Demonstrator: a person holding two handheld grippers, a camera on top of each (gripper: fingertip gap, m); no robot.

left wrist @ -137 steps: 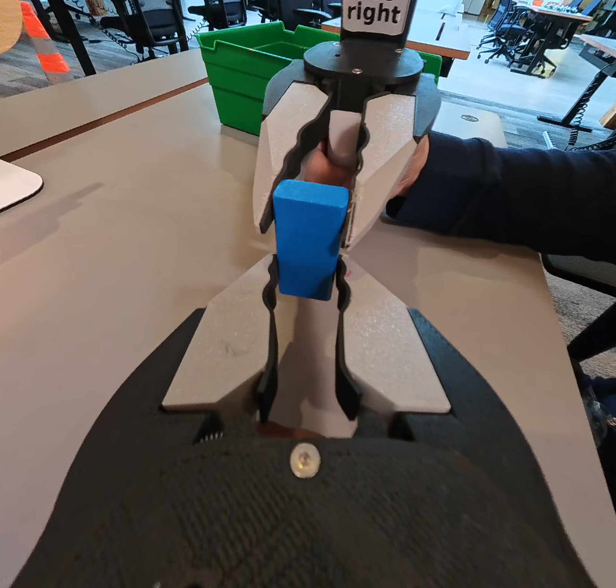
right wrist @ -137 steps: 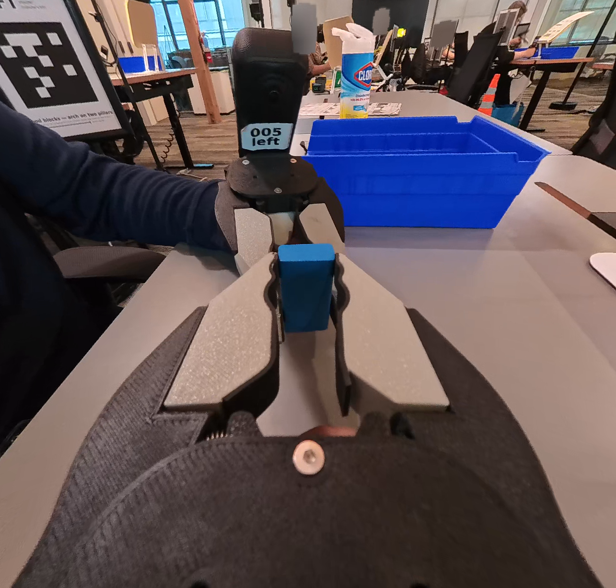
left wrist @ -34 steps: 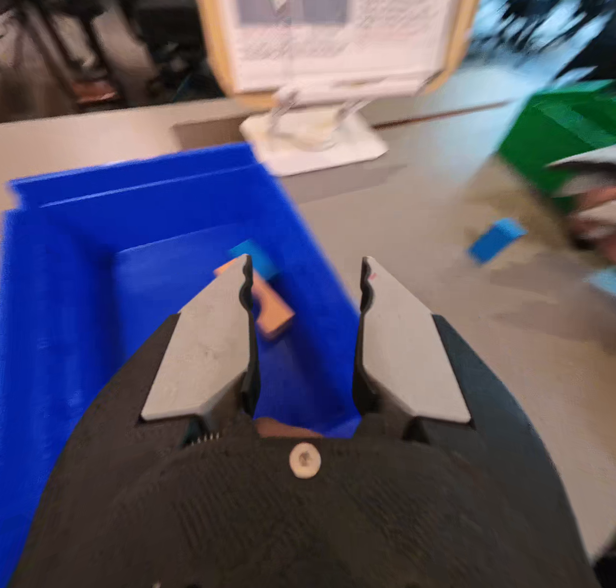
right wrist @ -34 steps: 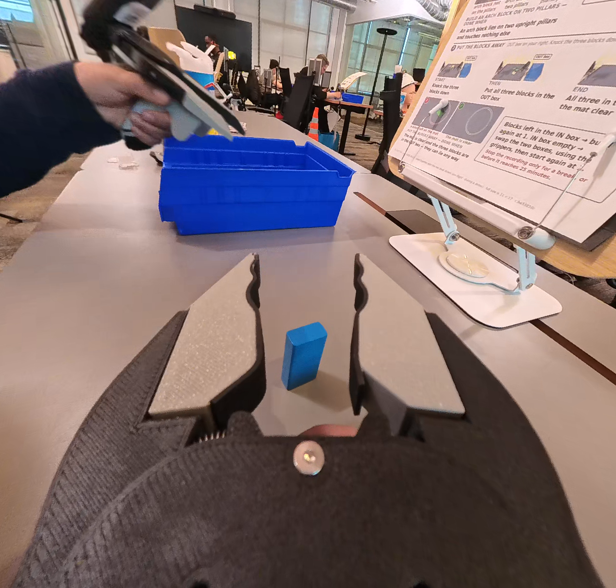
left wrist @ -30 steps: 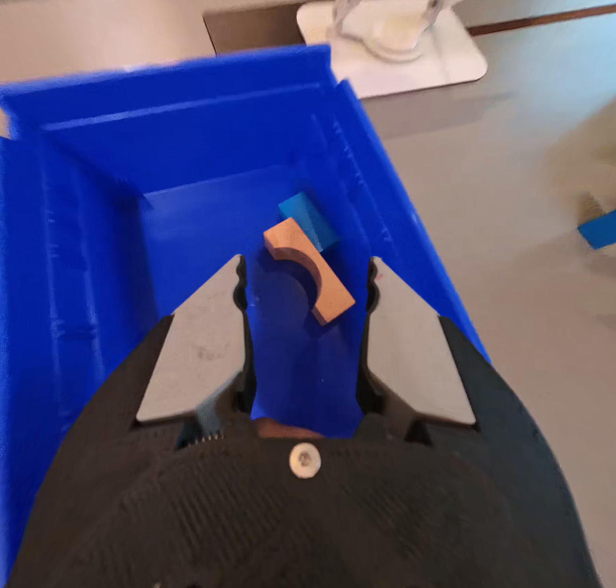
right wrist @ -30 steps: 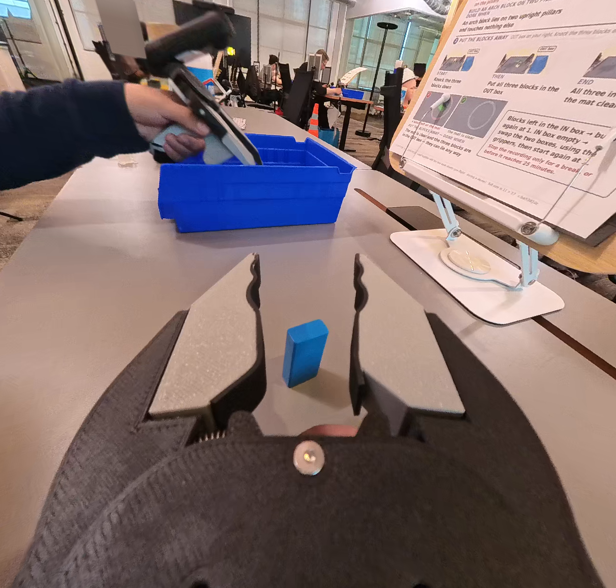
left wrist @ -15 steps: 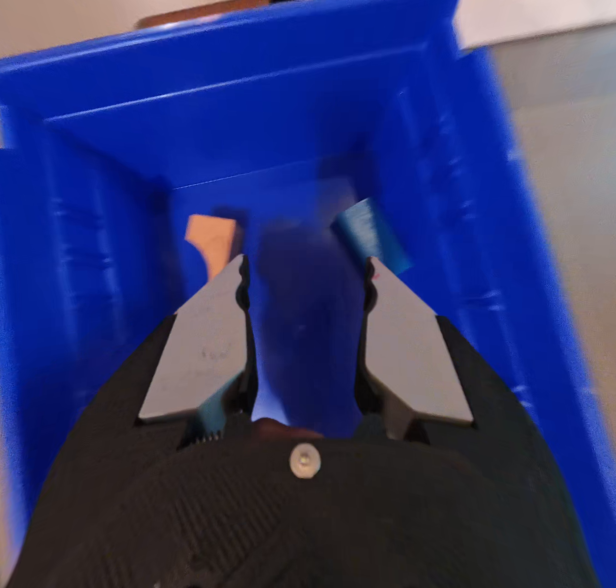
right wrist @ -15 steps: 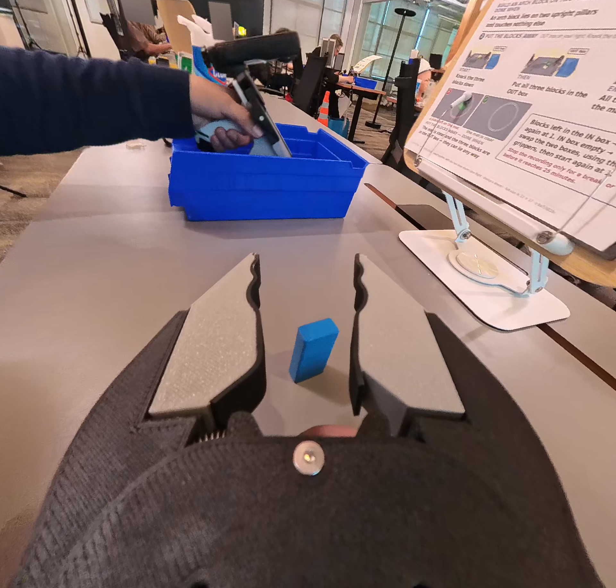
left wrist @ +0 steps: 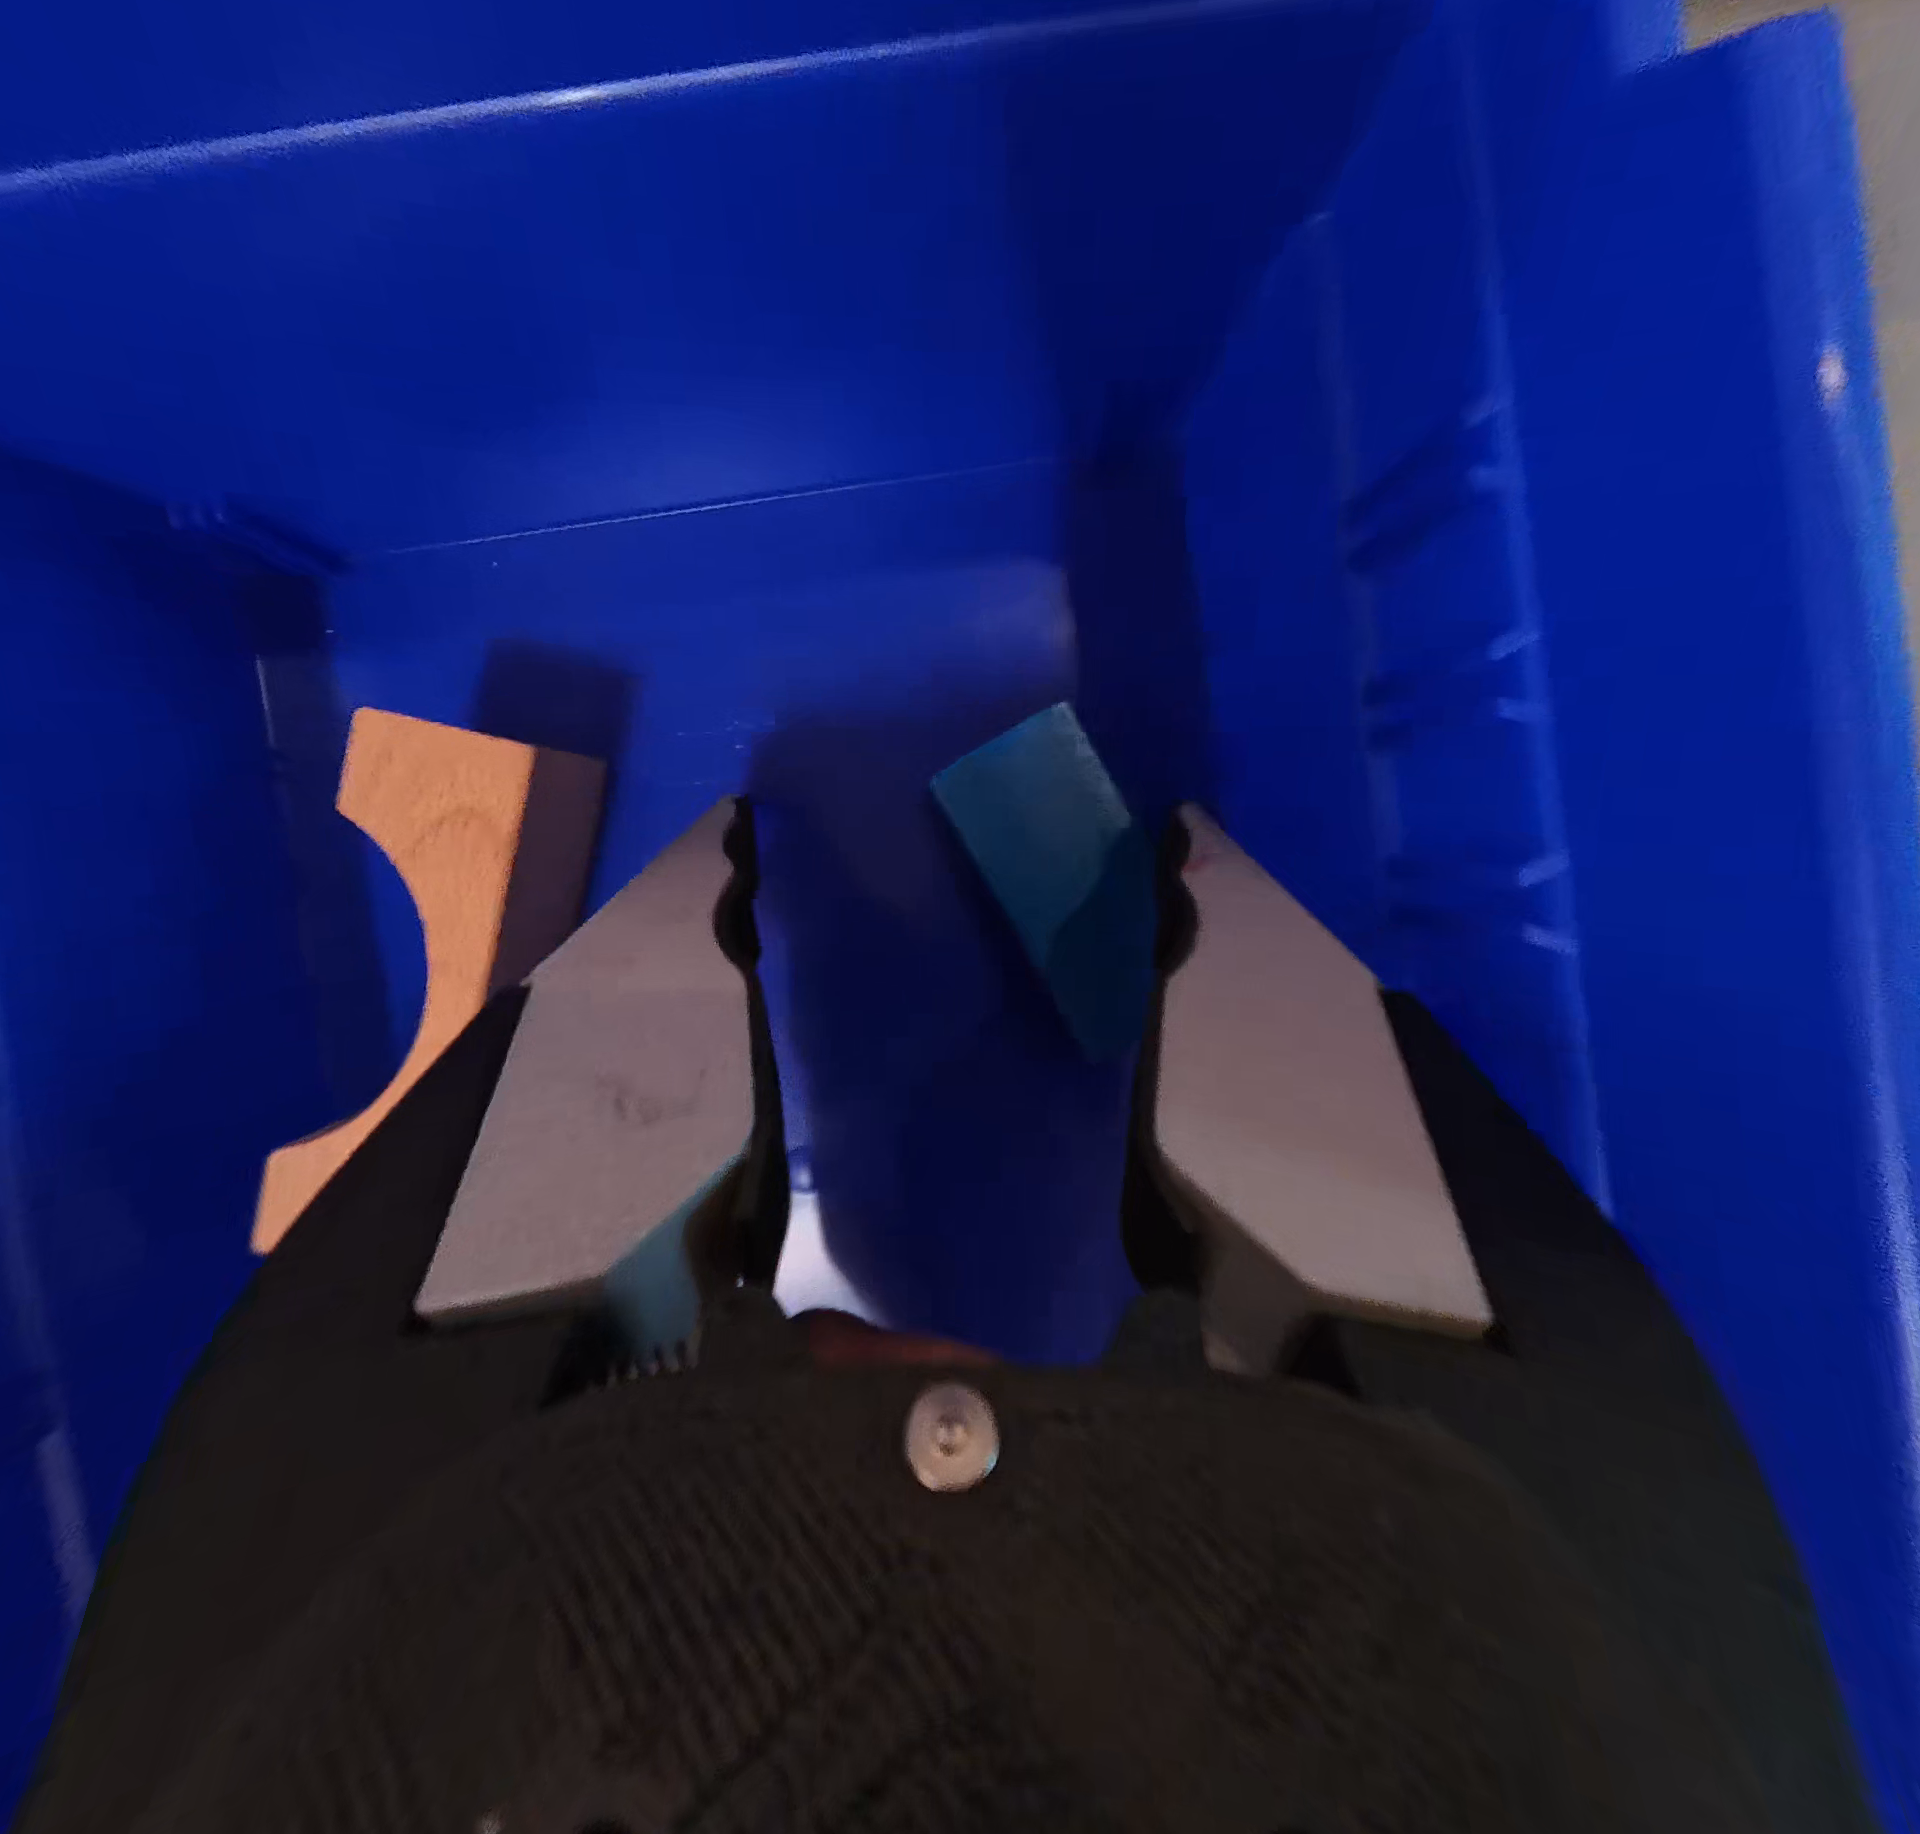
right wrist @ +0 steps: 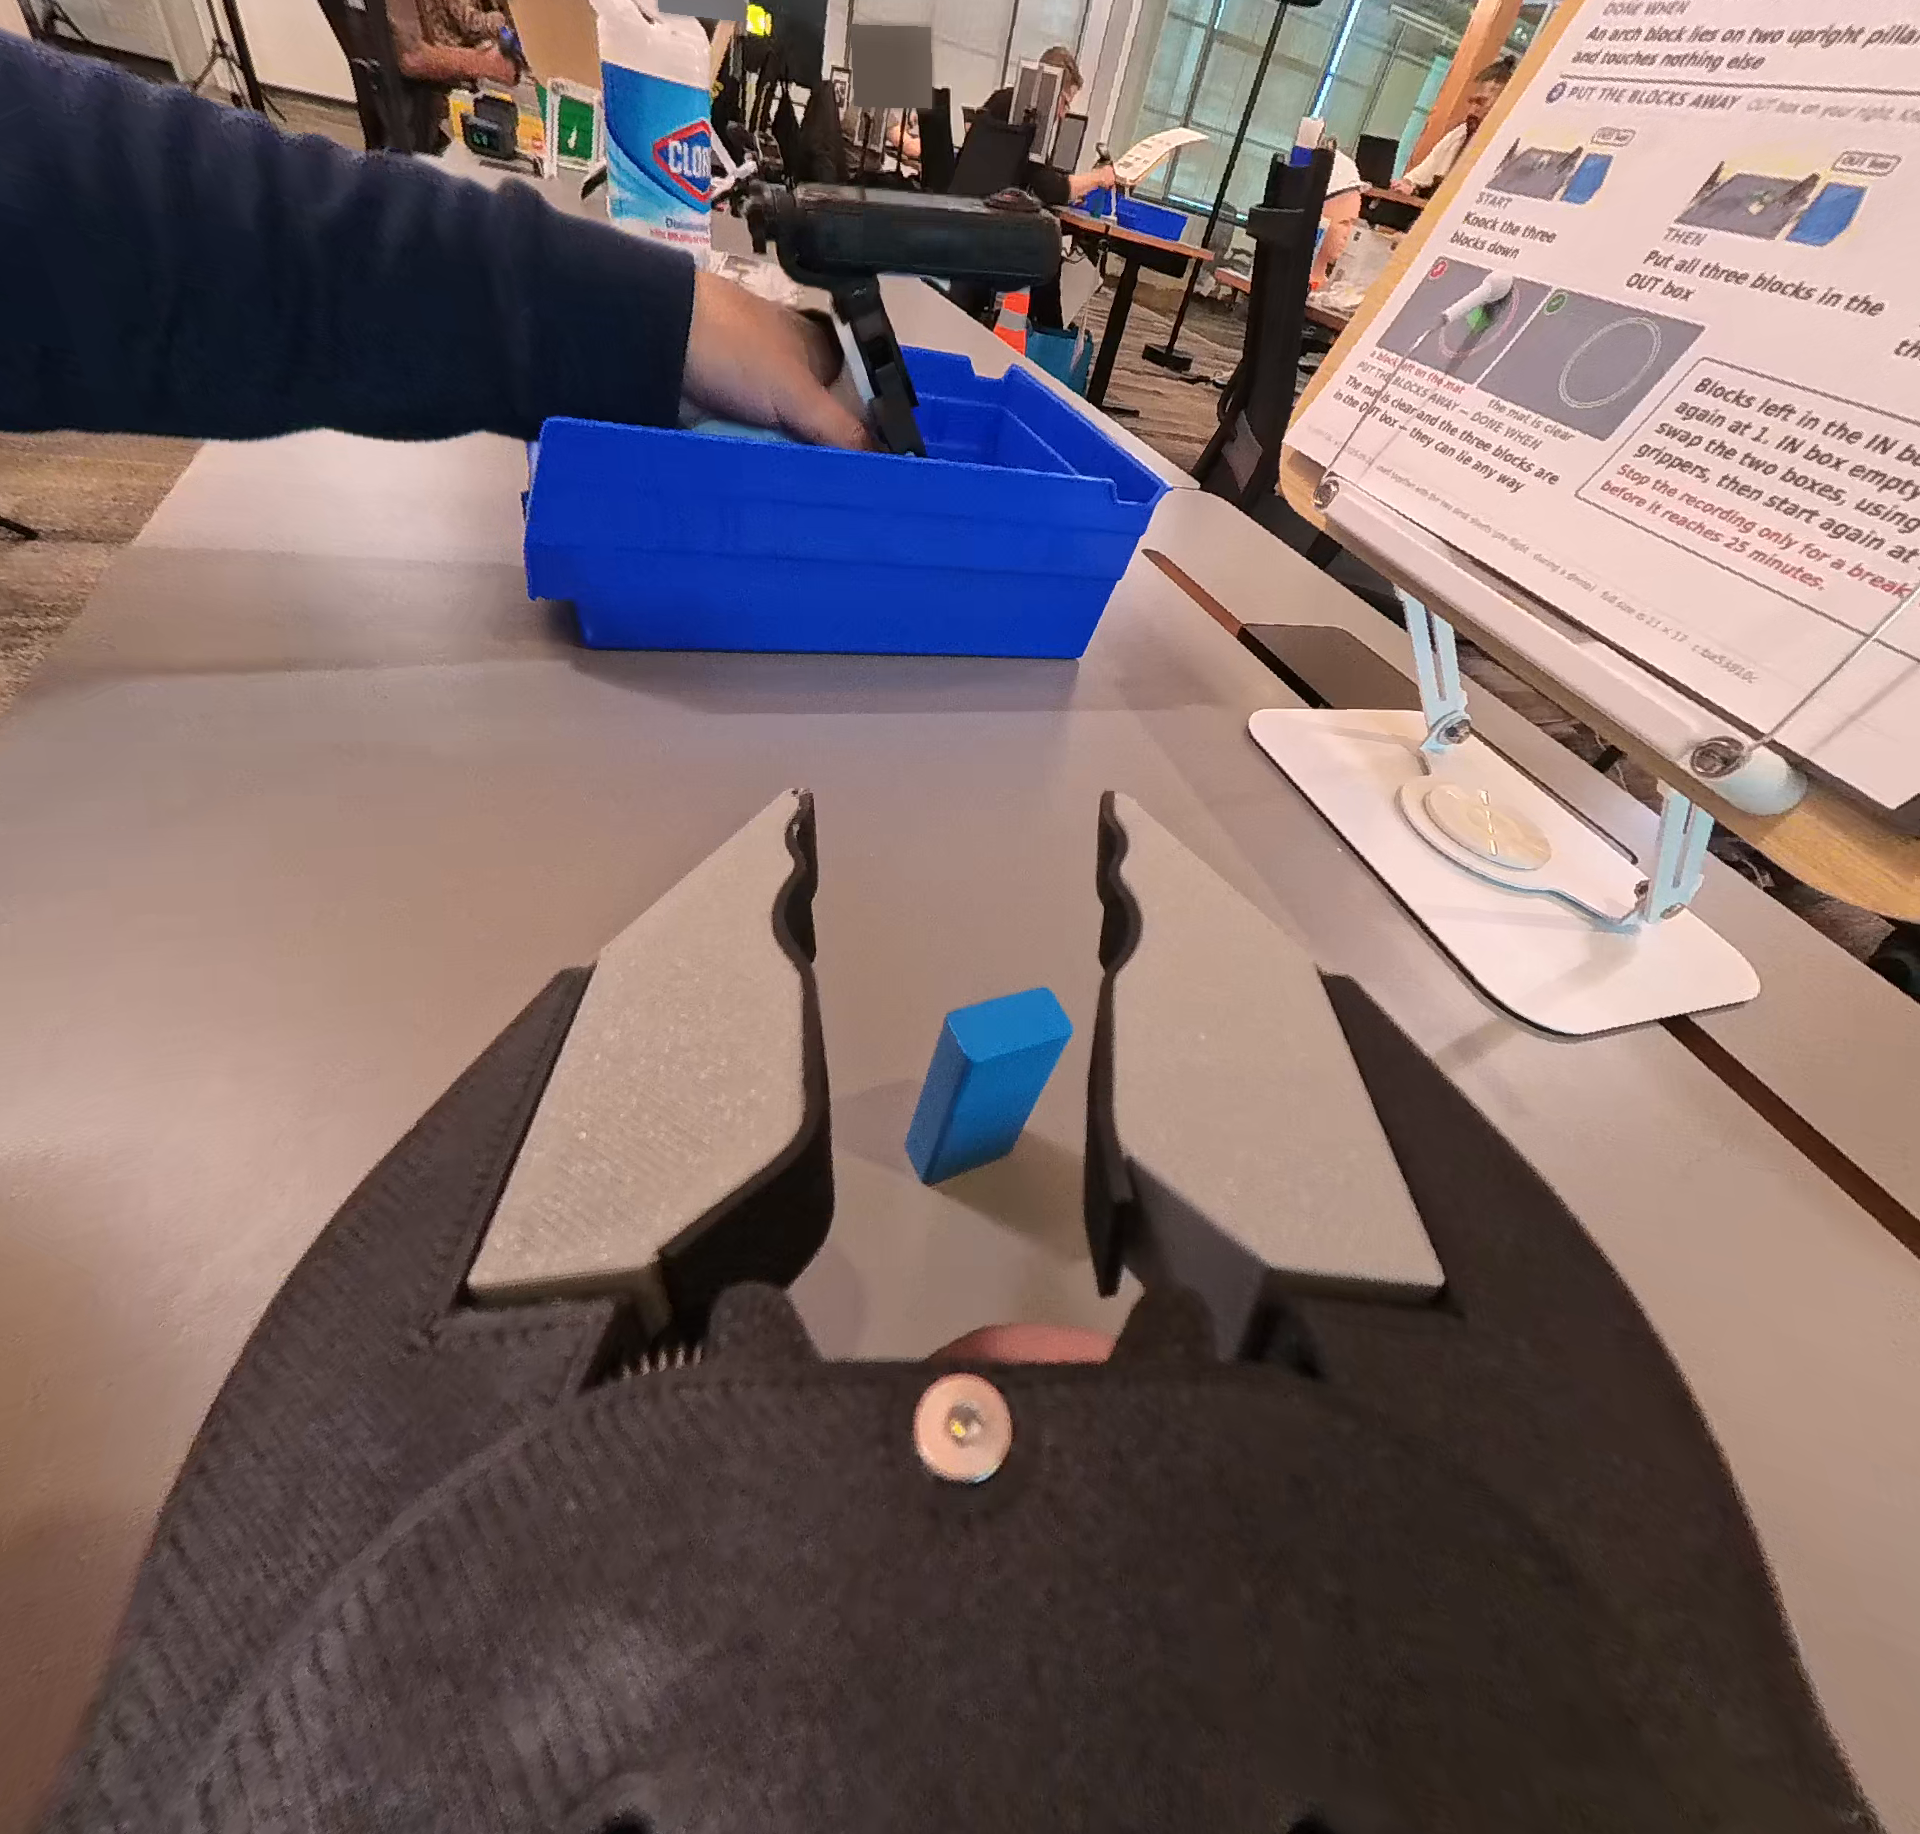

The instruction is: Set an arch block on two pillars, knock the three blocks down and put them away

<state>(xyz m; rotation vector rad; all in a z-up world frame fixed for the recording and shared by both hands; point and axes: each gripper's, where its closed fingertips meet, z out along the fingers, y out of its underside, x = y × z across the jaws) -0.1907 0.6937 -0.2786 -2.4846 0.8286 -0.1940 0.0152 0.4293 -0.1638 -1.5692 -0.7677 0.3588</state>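
My left gripper (left wrist: 951, 828) is open and empty, low inside the blue bin (left wrist: 727, 309). A wooden arch block (left wrist: 426, 911) lies on the bin floor to its left. A blue block (left wrist: 1049, 859) lies by the right fingertip, partly hidden by it. In the right wrist view the bin (right wrist: 831, 548) stands at the back of the grey table, with a hand and the left gripper's body (right wrist: 883, 330) reaching into it. My right gripper (right wrist: 951, 828) is open and empty above the table. A second blue block (right wrist: 987, 1083) lies flat on the table between its fingers.
A white stand (right wrist: 1507, 870) holding a tilted instruction sheet (right wrist: 1662, 330) sits at the right of the table. A wipes canister (right wrist: 655, 132) stands behind the bin. A dark seam (right wrist: 1787, 1109) runs along the table's right side. The tips of one gripper are about 35 cm away from the tips of the other.
My left gripper has gone deeper into the bin and shifted so the arch now lies to its left and the blue block at its right fingertip. The right gripper has moved slightly over its block.
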